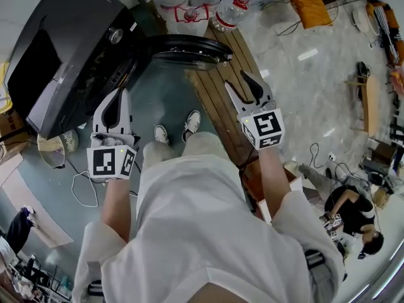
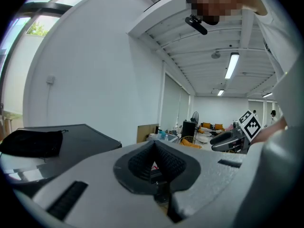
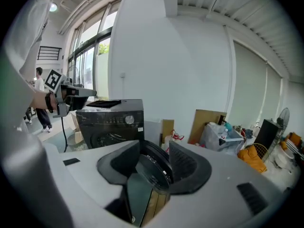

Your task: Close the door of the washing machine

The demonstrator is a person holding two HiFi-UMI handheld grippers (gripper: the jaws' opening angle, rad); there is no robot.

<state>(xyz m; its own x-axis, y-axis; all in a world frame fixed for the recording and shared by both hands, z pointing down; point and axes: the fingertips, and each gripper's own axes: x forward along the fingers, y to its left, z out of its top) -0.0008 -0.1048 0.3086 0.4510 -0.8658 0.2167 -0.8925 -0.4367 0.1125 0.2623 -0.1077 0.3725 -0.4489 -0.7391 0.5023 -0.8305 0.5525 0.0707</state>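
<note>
The dark washing machine (image 1: pixel 69 55) stands at the upper left in the head view, and its round door (image 1: pixel 186 49) hangs open, swung out to the right. My right gripper (image 1: pixel 243 86) is open a little short of the door's edge, with nothing between its fingers. In the right gripper view the machine (image 3: pixel 111 122) and the door (image 3: pixel 154 170) show ahead through the open jaws. My left gripper (image 1: pixel 120 100) is shut and empty, held in front of the machine's front face. The left gripper view looks over the machine's top (image 2: pixel 61 141).
Several large water bottles (image 1: pixel 189 5) stand behind the door. A wooden slatted platform (image 1: pixel 218 100) lies under my right gripper. My feet (image 1: pixel 177 131) are on the grey floor. An orange bag (image 1: pixel 309 2) lies far right, and a person (image 1: pixel 350 213) sits at the lower right.
</note>
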